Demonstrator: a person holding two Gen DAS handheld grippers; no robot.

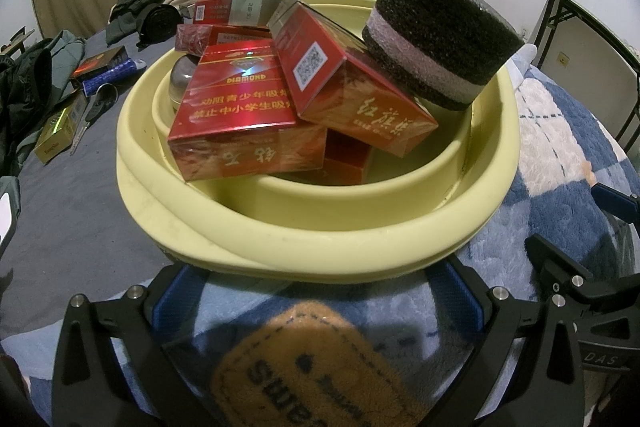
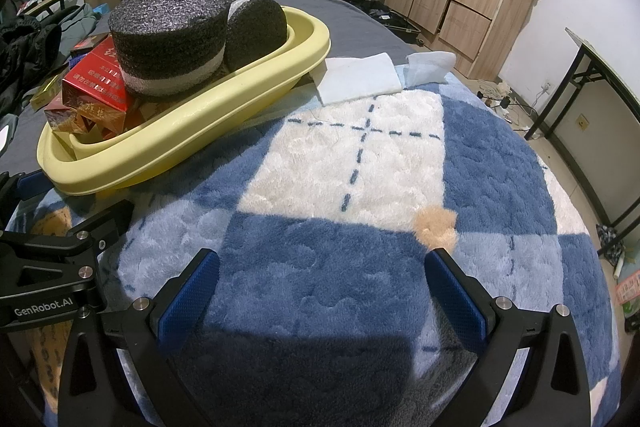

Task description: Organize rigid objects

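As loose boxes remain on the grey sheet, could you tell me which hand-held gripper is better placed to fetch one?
Probably the left hand-held gripper. It is open, and its view shows the gold box on its own side of the yellow basin. The right hand-held gripper, also open, faces only the blanket.

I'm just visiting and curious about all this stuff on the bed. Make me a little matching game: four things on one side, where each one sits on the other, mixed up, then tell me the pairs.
Things:
1. Black foam cylinder
2. Scissors
3. White cloth
4. Red "Diamond" box

Places:
A. on the grey sheet, left of the yellow basin
B. piled in the basin, near its front
C. leaning on the basin's right rim
D. on the blanket, beyond the basin

Pairs: 1-C, 2-A, 3-D, 4-B
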